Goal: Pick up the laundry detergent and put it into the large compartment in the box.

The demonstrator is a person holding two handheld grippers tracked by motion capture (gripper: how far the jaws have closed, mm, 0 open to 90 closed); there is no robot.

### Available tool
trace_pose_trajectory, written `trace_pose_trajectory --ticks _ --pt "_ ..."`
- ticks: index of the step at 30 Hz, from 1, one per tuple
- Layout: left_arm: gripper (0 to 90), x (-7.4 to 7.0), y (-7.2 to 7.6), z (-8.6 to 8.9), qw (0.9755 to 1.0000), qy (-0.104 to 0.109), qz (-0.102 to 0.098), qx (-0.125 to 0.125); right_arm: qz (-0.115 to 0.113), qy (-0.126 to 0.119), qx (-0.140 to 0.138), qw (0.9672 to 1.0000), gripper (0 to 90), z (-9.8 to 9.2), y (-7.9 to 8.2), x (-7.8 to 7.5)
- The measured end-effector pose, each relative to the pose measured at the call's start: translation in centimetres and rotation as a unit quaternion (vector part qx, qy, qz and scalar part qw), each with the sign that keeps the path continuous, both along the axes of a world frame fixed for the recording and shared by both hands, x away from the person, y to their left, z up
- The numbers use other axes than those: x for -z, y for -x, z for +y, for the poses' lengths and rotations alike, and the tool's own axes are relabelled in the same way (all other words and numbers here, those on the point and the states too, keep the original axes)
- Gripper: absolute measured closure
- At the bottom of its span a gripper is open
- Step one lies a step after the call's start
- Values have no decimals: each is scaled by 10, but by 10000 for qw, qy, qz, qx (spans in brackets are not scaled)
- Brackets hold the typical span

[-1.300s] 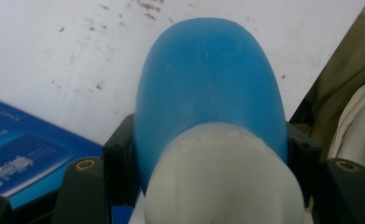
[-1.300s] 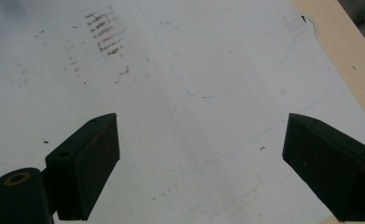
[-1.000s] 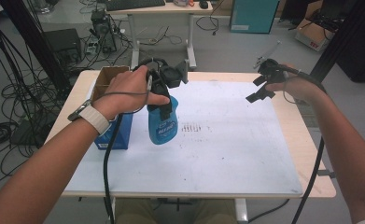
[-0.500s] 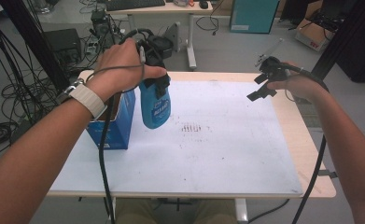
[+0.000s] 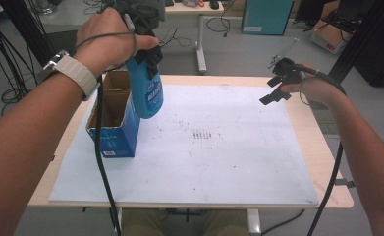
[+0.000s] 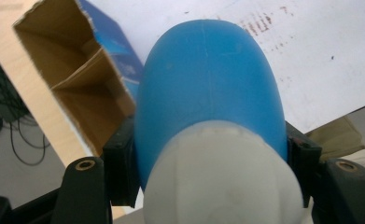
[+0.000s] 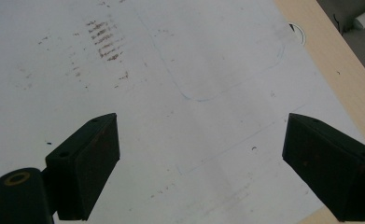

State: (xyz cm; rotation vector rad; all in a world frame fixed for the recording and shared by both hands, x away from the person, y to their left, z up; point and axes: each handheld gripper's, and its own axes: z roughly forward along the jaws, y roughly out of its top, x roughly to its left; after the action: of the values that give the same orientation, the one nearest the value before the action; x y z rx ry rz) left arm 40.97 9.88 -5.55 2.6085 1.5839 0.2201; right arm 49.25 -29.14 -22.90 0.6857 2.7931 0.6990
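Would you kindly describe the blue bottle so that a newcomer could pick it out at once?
Start at the white mat covering the wooden table, then find the open blue cardboard box at its left edge. Just above and beside the box hangs the blue bottle, clamped in the left gripper. Unlike the box, it is smooth, rounded plastic and held off the table.

A lab: cable tangles (image 5: 13,73) on grey floor, equipment racks (image 5: 371,44), adjustable desks (image 5: 199,10).

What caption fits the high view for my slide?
Left tool lifts a blue plastic bottle above the open blue cardboard box; right tool hovers open.
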Motion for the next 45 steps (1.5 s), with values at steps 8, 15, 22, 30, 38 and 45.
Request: trace_pose_trajectory --ticks 8,15,22,30,38,45 --pt "377 -20 -7 23 9986 -36 138 -518 -8 9 -11 10000 111 2 0 -1" --pt "377 -34 -13 52 9926 75 207 -1191 16 19 -26 10000 111 5 -2 1" --pt "377 -39 -15 76 9861 165 234 -1636 24 36 -46 10000 111 7 -4 2" --pt "377 -41 -17 98 9790 261 198 -2011 50 52 -77 9999 111 11 -6 5" --pt "377 -38 -21 113 9739 227 125 -2257 45 45 -83 9999 111 13 -7 6" --pt "377 -31 -26 120 9718 203 61 -2346 67 53 -88 9999 110 13 -7 8"
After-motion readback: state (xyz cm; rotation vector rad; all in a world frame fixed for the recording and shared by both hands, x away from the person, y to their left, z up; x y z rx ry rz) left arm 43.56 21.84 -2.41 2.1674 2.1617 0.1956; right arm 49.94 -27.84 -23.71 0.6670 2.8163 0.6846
